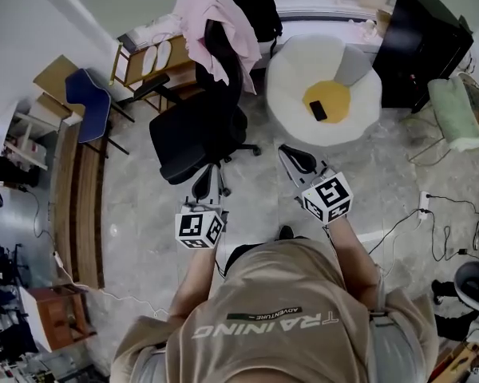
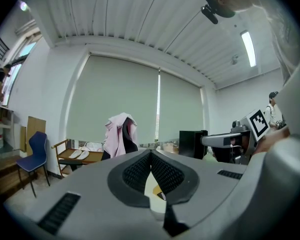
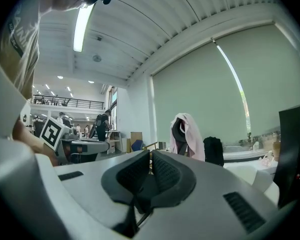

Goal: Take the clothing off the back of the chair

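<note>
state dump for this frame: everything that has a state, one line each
pink clothing: draped over the chair back, not held.
office chair: upright, seat bare.
left gripper: shut, nothing between the jaws.
right gripper: shut, nothing between the jaws.
window blind: drawn down.
ceiling light: on.

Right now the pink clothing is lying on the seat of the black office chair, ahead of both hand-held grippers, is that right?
Not quite. The pink clothing hangs over the back of the black office chair, not on its seat, as the head view shows. It is indeed ahead of the left hand-held gripper and the right hand-held gripper.
</note>
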A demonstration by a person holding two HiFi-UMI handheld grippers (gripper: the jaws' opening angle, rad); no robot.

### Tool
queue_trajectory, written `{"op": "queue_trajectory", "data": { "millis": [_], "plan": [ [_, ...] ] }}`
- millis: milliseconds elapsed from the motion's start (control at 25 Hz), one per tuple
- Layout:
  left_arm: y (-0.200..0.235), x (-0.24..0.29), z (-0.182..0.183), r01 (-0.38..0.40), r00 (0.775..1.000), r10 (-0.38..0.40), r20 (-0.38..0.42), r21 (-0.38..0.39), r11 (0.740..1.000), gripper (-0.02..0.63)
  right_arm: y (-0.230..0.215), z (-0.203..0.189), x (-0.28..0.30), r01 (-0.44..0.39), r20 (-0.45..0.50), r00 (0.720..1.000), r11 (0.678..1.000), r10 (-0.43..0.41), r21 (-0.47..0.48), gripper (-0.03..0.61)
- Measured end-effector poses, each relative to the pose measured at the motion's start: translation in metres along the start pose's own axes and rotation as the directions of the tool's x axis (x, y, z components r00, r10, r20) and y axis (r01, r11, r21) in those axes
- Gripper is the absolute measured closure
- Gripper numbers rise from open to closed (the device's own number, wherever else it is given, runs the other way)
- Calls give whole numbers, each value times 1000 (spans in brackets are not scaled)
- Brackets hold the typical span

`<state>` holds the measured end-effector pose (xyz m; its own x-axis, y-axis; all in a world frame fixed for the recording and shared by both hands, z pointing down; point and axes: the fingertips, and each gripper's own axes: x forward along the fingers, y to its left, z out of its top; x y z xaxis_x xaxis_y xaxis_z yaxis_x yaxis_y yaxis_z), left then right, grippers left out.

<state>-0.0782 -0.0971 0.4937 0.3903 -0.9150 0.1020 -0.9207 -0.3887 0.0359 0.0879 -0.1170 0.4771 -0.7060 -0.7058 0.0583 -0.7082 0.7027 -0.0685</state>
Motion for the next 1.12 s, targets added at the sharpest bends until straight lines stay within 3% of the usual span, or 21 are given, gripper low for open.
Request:
{"op": "queue_trajectory", "data": {
  "millis": [320,720,960,1120],
  "plan": [
    [20,22,7,-11,1000,11,-5,11,1000,600,-18,-2,29,-17,-24,1000,999,18,32,540],
    [47,57,25,45,999,-45,30,16,999,600,-22,24,70,-13,-16,1000,1000,13,-19,540],
    [71,61,26,65,997,-65,34,13,998,601,-21,25,94,18,-5,1000,1000,-18,25,540],
    [89,69,25,84,996,-84,41,4,996,600,-17,31,109,29,-4,1000,1000,-29,0,540]
  ]
}}
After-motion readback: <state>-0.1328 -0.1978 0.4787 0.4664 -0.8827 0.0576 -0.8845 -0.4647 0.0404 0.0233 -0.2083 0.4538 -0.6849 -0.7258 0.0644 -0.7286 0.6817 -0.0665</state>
